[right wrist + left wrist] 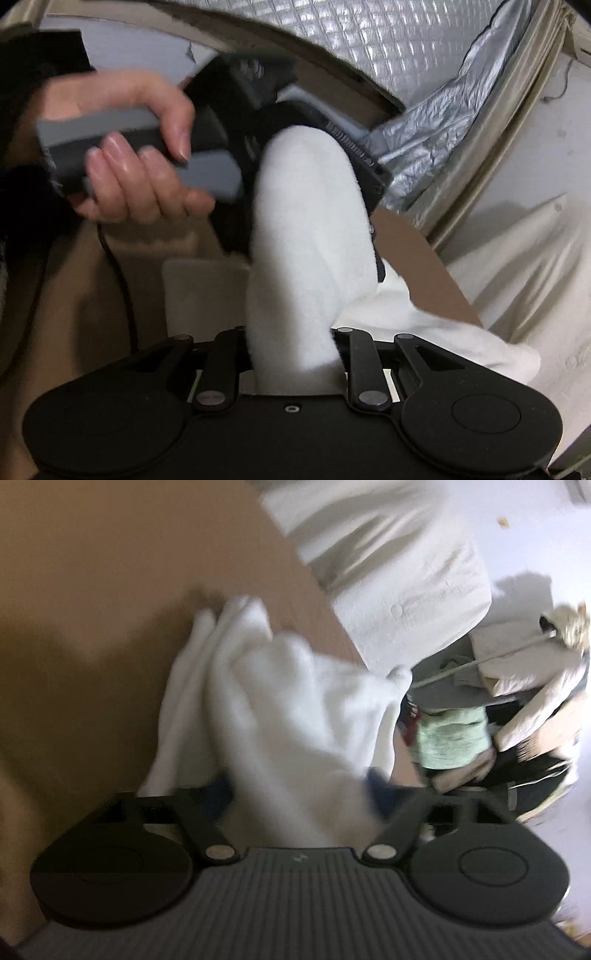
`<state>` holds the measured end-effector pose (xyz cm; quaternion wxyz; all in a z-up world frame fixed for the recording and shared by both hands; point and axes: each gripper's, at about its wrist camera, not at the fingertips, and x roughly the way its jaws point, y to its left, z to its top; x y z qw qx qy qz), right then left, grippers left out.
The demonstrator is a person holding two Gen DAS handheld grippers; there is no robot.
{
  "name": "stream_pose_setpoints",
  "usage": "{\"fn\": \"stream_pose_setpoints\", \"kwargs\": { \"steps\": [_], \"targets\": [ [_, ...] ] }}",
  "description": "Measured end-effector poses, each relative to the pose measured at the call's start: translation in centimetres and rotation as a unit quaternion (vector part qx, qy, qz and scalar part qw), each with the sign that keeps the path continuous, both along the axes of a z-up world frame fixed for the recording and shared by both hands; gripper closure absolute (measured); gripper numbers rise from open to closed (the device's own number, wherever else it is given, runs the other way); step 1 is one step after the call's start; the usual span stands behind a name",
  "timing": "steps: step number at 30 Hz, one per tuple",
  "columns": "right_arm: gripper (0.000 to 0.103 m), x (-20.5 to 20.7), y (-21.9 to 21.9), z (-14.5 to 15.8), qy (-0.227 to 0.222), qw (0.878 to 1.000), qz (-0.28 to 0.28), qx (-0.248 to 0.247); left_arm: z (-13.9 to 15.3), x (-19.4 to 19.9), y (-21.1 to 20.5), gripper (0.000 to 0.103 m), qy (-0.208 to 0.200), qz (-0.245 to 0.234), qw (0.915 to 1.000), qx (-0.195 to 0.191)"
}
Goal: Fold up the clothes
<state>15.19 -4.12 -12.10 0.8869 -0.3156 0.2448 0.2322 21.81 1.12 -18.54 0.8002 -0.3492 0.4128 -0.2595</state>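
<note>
At the centre of both views, a white towel (pixel 280 701) hangs bunched over the brown table (pixel 92 572), clamped in the left gripper (pixel 299 794) and the right gripper (pixel 295 354). Soft, light, floppy stuff: better gripped at the corners.

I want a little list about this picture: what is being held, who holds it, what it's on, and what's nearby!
cloth: white fluffy towel, bunched up and lifted
left gripper: shut on the towel
right gripper: shut on the towel
hand: grasping the left gripper's grey handle
surface: brown table
nearby: pile of clothes past the table edge
</note>
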Motion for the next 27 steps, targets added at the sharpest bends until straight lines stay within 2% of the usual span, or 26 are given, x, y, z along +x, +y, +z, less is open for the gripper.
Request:
{"fn": "stream_pose_setpoints", "kwargs": {
  "steps": [2, 5, 7, 8, 10, 11, 16, 19, 21, 24, 25, 26, 27],
  "targets": [
    [0.076, 0.5, -0.3, -0.4, 0.022, 0.999, -0.016, 0.02, 0.5, -0.5, -0.7, 0.078, -0.02, -0.011, 0.9977, 0.063],
    [0.056, -0.6, -0.3, -0.4, 0.034, 0.998, -0.004, 0.053, 0.3, -0.5, -1.4, 0.078, -0.005, -0.008, 0.9907, 0.136],
    [0.044, -2.7, -1.3, 0.4, 0.024, 0.997, -0.003, 0.067, 0.5, -0.7, -1.6, 0.078, 0.0, 0.001, 0.9836, 0.18],
    [0.041, -3.7, -1.7, 0.8, 0.02, 0.997, -0.002, 0.074, 0.8, -1.0, -1.6, 0.078, 0.0, 0.007, 0.9799, 0.199],
    [0.02, -5.6, -2.7, 1.4, 0.011, 0.996, -0.007, 0.084, 1.7, -1.5, -1.7, 0.078, -0.015, 0.015, 0.9714, 0.237],
    [0.017, -6.3, -3.3, 1.2, 0.009, 0.996, -0.024, 0.08, 2.1, -1.8, -1.9, 0.079, -0.022, 0.018, 0.9672, 0.252],
    [0.017, -7.3, -7.8, -1.2, 0.03, 0.989, -0.137, 0.045, 2.7, -2.2, -1.9, 0.085, -0.026, 0.018, 0.9643, 0.263],
    [0.017, -6.3, -10.1, -2.3, 0.055, 0.979, -0.184, 0.074, 2.9, -2.4, -1.8, 0.085, -0.028, 0.019, 0.9638, 0.265],
    [0.017, -5.3, -11.7, -2.7, 0.092, 0.963, -0.207, 0.146, 2.6, -1.9, -2.4, 0.085, -0.024, 0.019, 0.9632, 0.267],
    [0.017, -3.1, -13.5, -4.5, 0.152, 0.922, -0.242, 0.261, 1.9, -1.3, -3.2, 0.083, -0.01, 0.022, 0.9646, 0.263],
    [0.022, -2.7, -13.6, -5.0, 0.157, 0.915, -0.251, 0.273, 1.8, -1.2, -3.2, 0.083, -0.009, 0.024, 0.9656, 0.259],
    [0.029, -2.9, -13.2, -5.0, 0.147, 0.918, -0.251, 0.268, 1.7, -1.1, -3.2, 0.083, -0.011, 0.025, 0.9659, 0.257],
    [0.052, -3.1, -12.8, -5.0, 0.137, 0.922, -0.251, 0.262, 1.6, -1.2, -3.4, 0.083, -0.013, 0.026, 0.9637, 0.265]
  ]
}}
